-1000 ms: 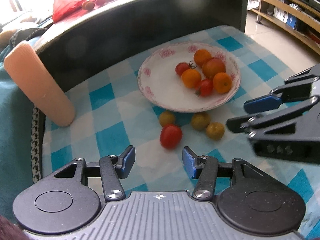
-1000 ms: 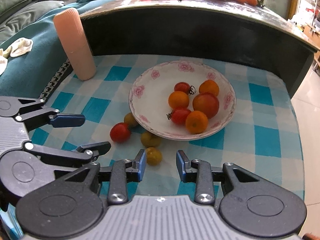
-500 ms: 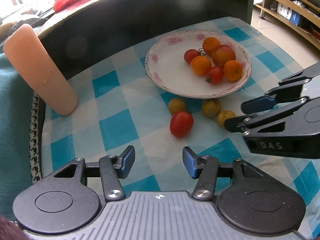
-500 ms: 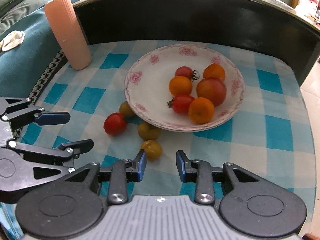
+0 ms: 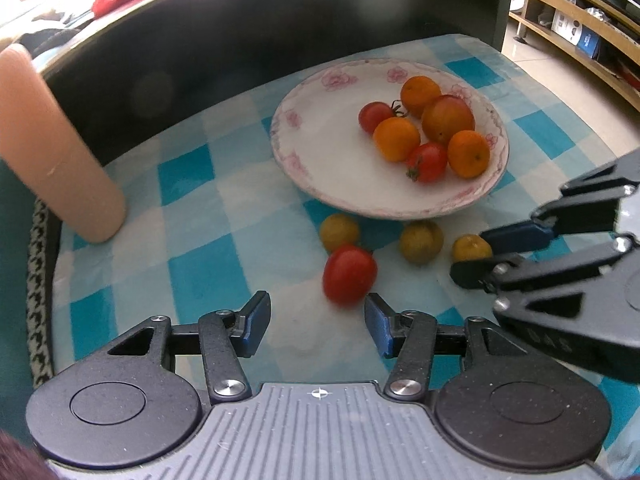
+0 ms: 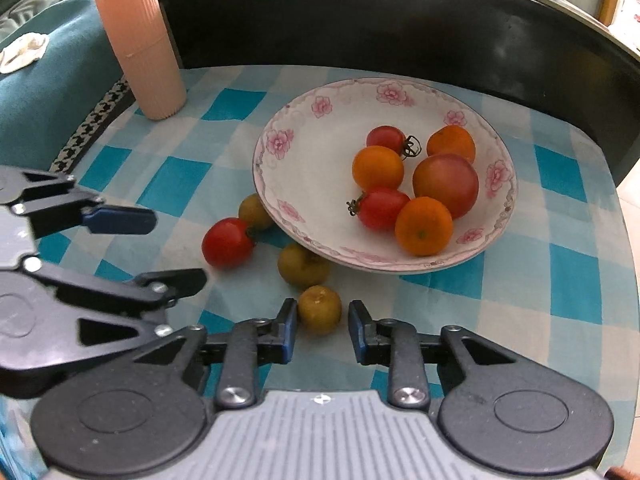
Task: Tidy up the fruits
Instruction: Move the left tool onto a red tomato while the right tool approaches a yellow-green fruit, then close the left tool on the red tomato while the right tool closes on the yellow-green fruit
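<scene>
A floral plate (image 5: 288,148) (image 6: 264,160) holds several oranges and tomatoes. On the checked cloth in front of it lie a red tomato (image 5: 350,274) (image 6: 227,242) and three yellow-green fruits. My left gripper (image 5: 316,320) (image 6: 178,248) is open, with the red tomato just ahead of its fingertips. My right gripper (image 6: 322,332) (image 5: 470,254) is closing its jaws on the nearest yellow-green fruit (image 6: 320,310) (image 5: 472,246), which sits between the blue pads. The other two fruits (image 5: 340,232) (image 5: 421,240) lie by the plate's rim.
A ribbed peach cup (image 5: 60,152) (image 6: 138,40) stands on the cloth at the left. A dark curved table edge (image 6: 360,20) rises right behind the plate. Teal fabric (image 6: 48,80) borders the left side, and wooden shelves (image 5: 580,20) stand at the far right.
Both grippers have sunk closer to the loose fruit. The right jaws have narrowed around the nearest yellow-green fruit. The left jaws keep the same width.
</scene>
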The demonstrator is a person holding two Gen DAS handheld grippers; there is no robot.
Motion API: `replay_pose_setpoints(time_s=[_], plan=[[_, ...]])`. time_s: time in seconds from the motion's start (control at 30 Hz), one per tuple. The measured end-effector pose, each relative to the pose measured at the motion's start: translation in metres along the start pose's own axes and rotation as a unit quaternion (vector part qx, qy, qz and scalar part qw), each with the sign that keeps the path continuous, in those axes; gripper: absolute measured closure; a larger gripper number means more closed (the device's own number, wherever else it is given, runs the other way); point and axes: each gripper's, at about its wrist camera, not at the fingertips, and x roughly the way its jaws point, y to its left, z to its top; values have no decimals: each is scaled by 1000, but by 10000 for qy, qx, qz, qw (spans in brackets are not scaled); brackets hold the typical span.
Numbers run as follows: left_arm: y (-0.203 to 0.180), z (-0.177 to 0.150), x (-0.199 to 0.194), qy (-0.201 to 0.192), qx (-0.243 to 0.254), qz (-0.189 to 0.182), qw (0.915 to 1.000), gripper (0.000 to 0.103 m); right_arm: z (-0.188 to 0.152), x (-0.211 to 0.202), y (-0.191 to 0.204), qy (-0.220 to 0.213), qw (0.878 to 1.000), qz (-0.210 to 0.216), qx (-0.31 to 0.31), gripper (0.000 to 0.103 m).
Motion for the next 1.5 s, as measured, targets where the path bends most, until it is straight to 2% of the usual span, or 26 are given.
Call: replay_pose_setpoints(time_s=[0.17,0.33,0.57,0.93,1.23,1.5], plan=[[-3,9,10,-78,-100,-24,9999,48,-5,-5,-8,39,10000,-28,-11,64],[0,11,15,-68,-246,-107,9996,49,-8,-7,-12,45,10000,-13,11,64],[-2,9,12,-81,-320,-140,9994,65,-7,-10,-15,49,10000,-45,38,64],[1,4,3,-17,-406,-92,9991,66,-9,-11,-15,68,9999,-73,-5,64],[-12,-13,-21,40,-84,-206,9997,66,-13,-18,-14,51,9999,-55,-102,64],[-29,-37,-40,134,109,-413,9990,66,-35,-36,-16,107,9998,-26,-179,64]])
